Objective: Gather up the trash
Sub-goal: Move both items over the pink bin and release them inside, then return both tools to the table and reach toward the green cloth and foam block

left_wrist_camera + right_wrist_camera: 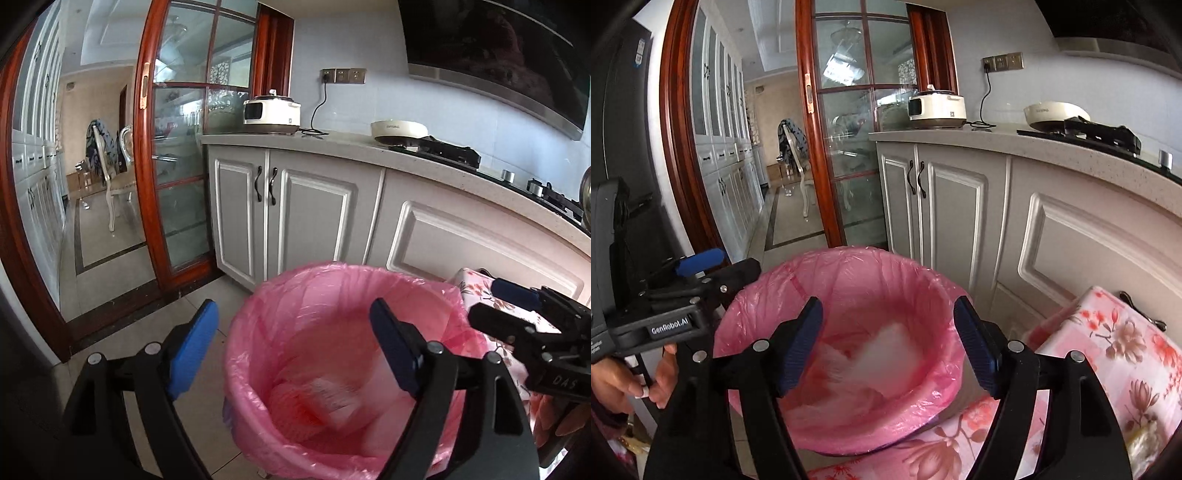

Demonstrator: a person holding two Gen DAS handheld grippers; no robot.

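Observation:
A bin lined with a pink bag [295, 295] stands on the kitchen floor below both grippers; it also shows in the right wrist view [849, 269]. Blurred white and pink trash [332, 402] lies in its bottom, seen as a white blur [886, 343] from the right wrist. My left gripper [295, 347] is open and empty above the bin. My right gripper [888, 347] is open and empty above the bin too. The right gripper shows at the right of the left wrist view [524, 314], and the left gripper at the left of the right wrist view [701, 273].
A floral-cloth-covered table [1108, 350] sits right of the bin. Grey cabinets [295, 206] and a counter with a white cooker [271, 114], a pan [399, 131] and a stove stand behind. A glass sliding door [177, 147] opens to the left.

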